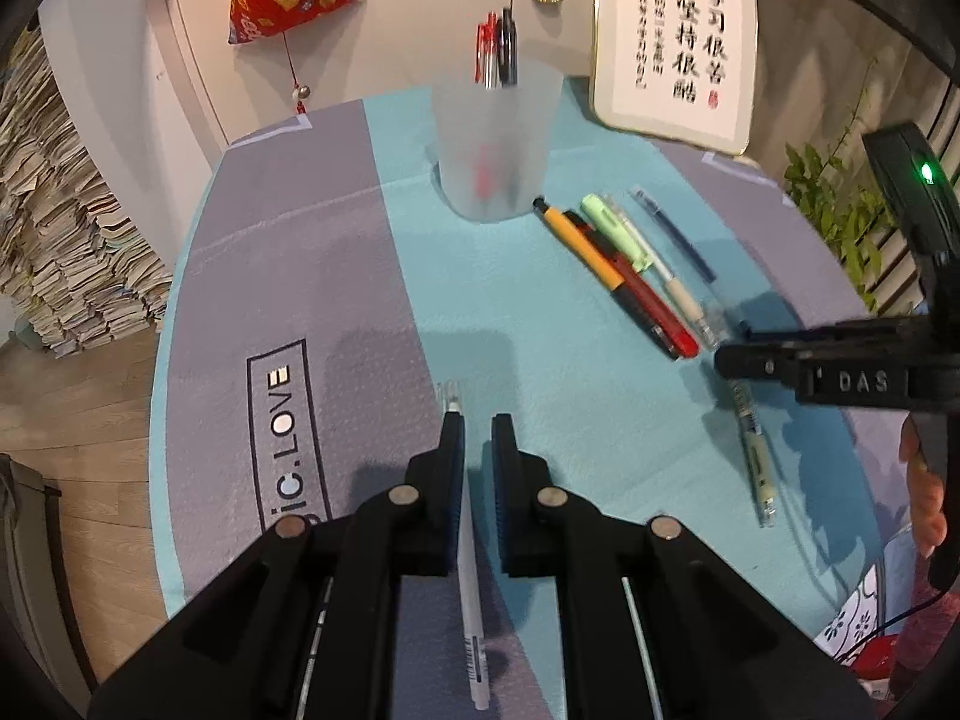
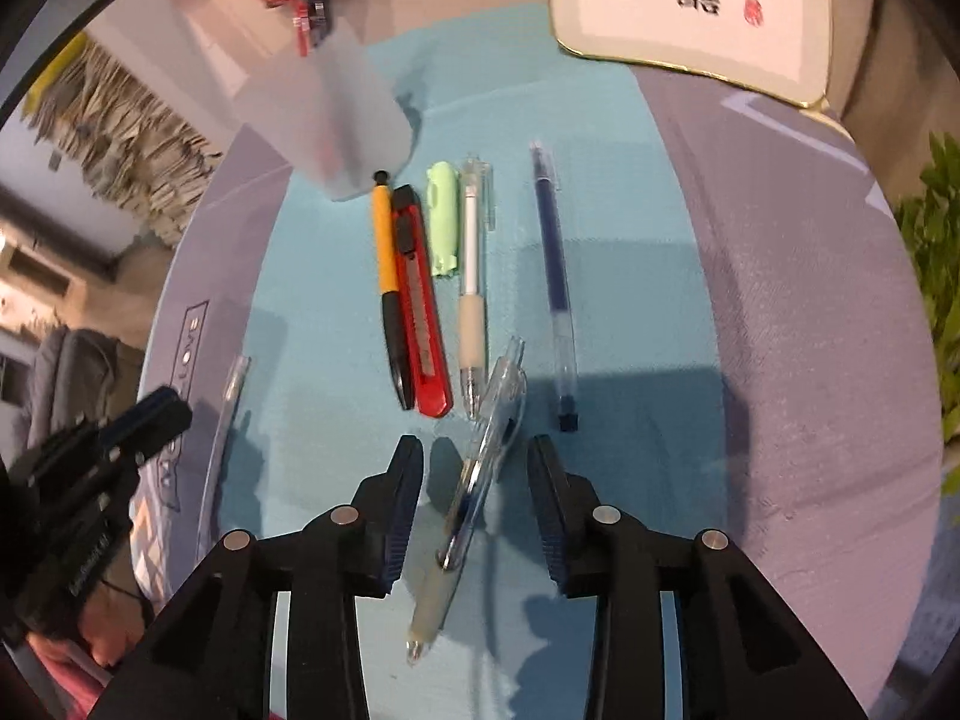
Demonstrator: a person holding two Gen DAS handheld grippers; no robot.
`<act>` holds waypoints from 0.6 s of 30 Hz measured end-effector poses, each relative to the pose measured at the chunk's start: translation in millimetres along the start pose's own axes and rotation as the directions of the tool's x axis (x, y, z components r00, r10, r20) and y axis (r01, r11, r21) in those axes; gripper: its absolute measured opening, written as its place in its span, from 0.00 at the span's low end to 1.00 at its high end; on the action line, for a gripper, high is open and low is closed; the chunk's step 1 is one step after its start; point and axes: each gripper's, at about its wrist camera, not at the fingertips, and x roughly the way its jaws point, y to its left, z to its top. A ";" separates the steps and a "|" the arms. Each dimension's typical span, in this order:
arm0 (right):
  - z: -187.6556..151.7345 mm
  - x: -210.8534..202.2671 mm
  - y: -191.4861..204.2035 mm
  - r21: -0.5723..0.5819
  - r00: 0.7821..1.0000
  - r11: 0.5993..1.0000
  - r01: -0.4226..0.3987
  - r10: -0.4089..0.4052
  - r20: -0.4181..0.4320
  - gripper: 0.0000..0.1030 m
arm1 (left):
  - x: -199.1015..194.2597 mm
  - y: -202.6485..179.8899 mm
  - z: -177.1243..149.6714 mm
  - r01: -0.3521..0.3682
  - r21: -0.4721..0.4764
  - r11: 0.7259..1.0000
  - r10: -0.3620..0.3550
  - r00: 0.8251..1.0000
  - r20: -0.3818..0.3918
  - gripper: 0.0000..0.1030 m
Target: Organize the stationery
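Teal-and-grey surface [image 1: 336,276], frosted cup [image 1: 492,144] at the far end, already holding pens. Left gripper [image 1: 477,438] jaws closed, apparently pinching white pen [image 1: 471,612] lengthwise against one pad. Right gripper [image 2: 474,447] jaws apart, straddling clear pen [image 2: 429,600] on the mat, not touching. Should centre on the barrel, square up, then close. Keep off the red cutter [image 2: 420,312] row nearby.

My left hand-held gripper [image 1: 477,429] pinches a white pen [image 1: 471,600] above the tabletop [image 1: 336,252]; ahead I see a frosted cup [image 1: 495,150] holding pens; more pens [image 1: 624,276] lie beside it.
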 end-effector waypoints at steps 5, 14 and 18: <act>9.5 7.6 16.5 -0.052 0.996 0.995 0.088 -0.087 0.025 0.35 | 15.1 -1.7 -2.1 -0.043 0.013 0.999 0.043 0.999 -0.029 0.12; 5.2 7.7 32.8 -0.132 0.993 0.985 0.112 -0.105 0.060 0.12 | 37.3 -2.1 2.1 -0.047 0.024 0.999 0.048 0.998 -0.047 0.36; -2.6 -11.9 28.7 -0.127 0.993 0.990 0.066 -0.053 0.101 0.12 | 37.5 3.7 6.5 -0.014 -0.007 1.000 0.013 0.998 -0.063 0.08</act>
